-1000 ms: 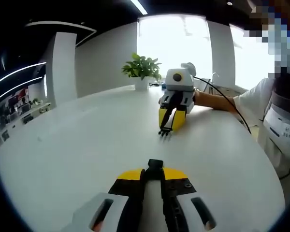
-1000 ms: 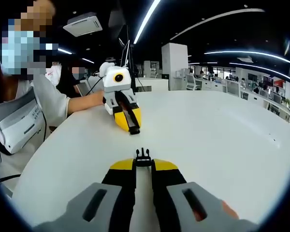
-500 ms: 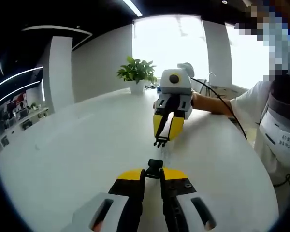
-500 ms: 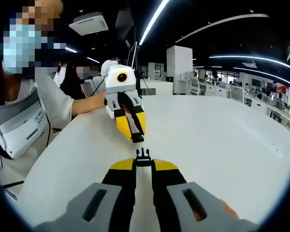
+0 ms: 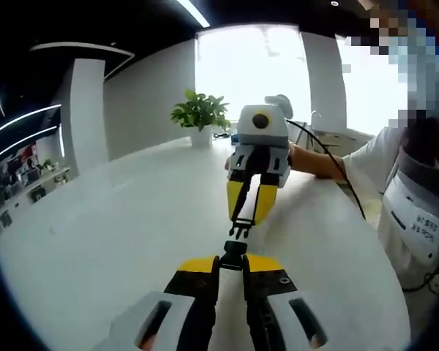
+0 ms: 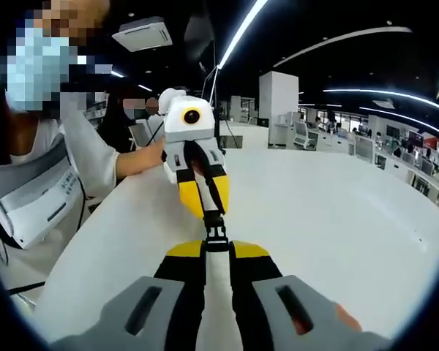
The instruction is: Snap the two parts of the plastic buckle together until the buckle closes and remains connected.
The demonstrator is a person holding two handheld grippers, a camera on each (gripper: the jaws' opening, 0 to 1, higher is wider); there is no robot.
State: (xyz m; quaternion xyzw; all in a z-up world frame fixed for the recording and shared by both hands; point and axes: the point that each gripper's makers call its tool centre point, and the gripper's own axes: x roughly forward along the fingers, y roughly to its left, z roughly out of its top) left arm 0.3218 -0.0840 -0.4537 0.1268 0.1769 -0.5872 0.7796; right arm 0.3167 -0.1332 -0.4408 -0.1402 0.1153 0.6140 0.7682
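In the left gripper view, we see the left gripper (image 5: pixel 233 262) with its fingers (image 5: pixel 199 265) closed narrow on the socket half of the buckle (image 5: pixel 235 252), a small black piece that stands out just past the yellow tips. Directly beyond it comes the right gripper (image 5: pixel 241 228), pointing toward us, its fingers pinched on the pronged half of the buckle (image 5: pixel 238 231). The prongs are just in front of the socket opening; we cannot tell if they already touch.

In the right gripper view, the right gripper (image 6: pixel 217 246) holds the pronged half (image 6: pixel 216 238) between its closed fingers (image 6: pixel 184 251), and the left gripper (image 6: pixel 211 213) meets it from the far side with the socket half (image 6: pixel 213 218). Here the two black pieces appear end to end, in one line, and we cannot see a gap.

Both grippers are above the white table (image 5: pixel 117 234), near its right part in the left gripper view. A person in a white shirt (image 5: pixel 406 190) is at the table edge. A potted plant (image 5: pixel 199 117) stands at the far side.
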